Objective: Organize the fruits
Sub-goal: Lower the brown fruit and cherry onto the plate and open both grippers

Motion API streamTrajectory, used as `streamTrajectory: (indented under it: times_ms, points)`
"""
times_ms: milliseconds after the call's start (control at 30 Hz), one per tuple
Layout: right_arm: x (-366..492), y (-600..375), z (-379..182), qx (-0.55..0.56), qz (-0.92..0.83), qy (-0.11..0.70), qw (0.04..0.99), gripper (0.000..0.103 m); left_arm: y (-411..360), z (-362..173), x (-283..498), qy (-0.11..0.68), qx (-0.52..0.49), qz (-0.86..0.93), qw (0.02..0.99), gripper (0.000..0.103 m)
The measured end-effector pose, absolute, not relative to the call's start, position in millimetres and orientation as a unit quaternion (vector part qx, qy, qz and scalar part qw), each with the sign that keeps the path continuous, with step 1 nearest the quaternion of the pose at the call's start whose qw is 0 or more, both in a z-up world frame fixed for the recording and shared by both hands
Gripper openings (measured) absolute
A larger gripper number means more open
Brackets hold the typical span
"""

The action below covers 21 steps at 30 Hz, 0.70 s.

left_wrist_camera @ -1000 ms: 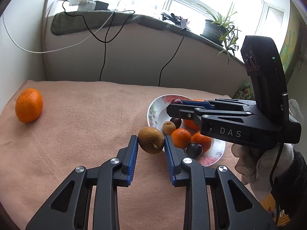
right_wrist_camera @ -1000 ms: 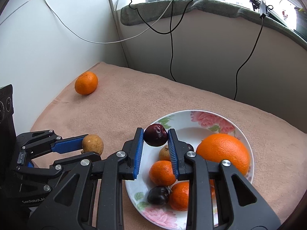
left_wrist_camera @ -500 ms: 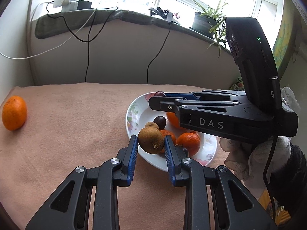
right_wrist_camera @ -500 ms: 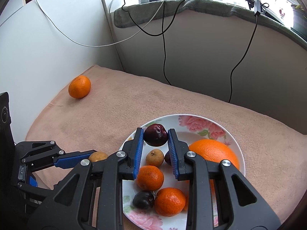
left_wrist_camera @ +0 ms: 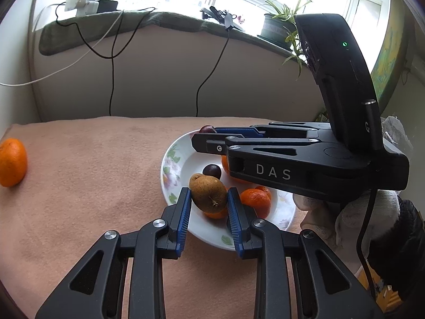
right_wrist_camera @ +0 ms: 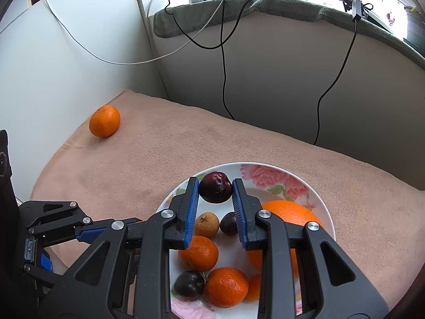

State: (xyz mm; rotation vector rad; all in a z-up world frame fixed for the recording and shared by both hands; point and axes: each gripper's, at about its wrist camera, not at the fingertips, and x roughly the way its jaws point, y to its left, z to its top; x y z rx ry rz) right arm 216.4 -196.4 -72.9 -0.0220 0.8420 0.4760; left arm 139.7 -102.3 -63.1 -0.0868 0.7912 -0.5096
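My left gripper (left_wrist_camera: 208, 199) is shut on a brown kiwi (left_wrist_camera: 207, 192) and holds it over the near rim of the white flowered plate (left_wrist_camera: 170, 159). My right gripper (right_wrist_camera: 215, 190) is shut on a dark plum (right_wrist_camera: 215, 190) above the plate's far side (right_wrist_camera: 313, 191). The plate holds a big orange (right_wrist_camera: 289, 212), tangerines (right_wrist_camera: 198, 253), a small brown fruit (right_wrist_camera: 206, 224) and dark plums (right_wrist_camera: 189, 284). The right gripper (left_wrist_camera: 209, 139) crosses the left wrist view above the plate. A loose tangerine (right_wrist_camera: 104, 121) lies far left on the cloth.
A pinkish cloth (left_wrist_camera: 93, 186) covers the table. Walls stand close at the back and left. Black and white cables (right_wrist_camera: 224, 79) hang from the windowsill with a power strip (left_wrist_camera: 82, 1). A potted plant (left_wrist_camera: 281, 24) is on the sill.
Both grippers moved over the plate with their fruit. The left gripper carried the kiwi from the cloth to above the plate's rim; the right gripper carried the plum toward the plate's far side.
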Motion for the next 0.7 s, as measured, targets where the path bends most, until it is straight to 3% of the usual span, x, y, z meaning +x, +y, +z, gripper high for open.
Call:
streamTrajectory:
  times_ms: [600, 700]
  points:
    - [214.1, -199.4, -74.8, -0.011, 0.220, 0.406, 0.887, 0.027, -107.9, -61.2, 137.6, 0.379, -0.039, -0.257, 0.888, 0.027]
    - [213.7, -200.6, -75.4, -0.009, 0.219, 0.407, 0.887, 0.027, -108.0, -59.8, 136.6, 0.375, -0.039, -0.258, 0.889, 0.036]
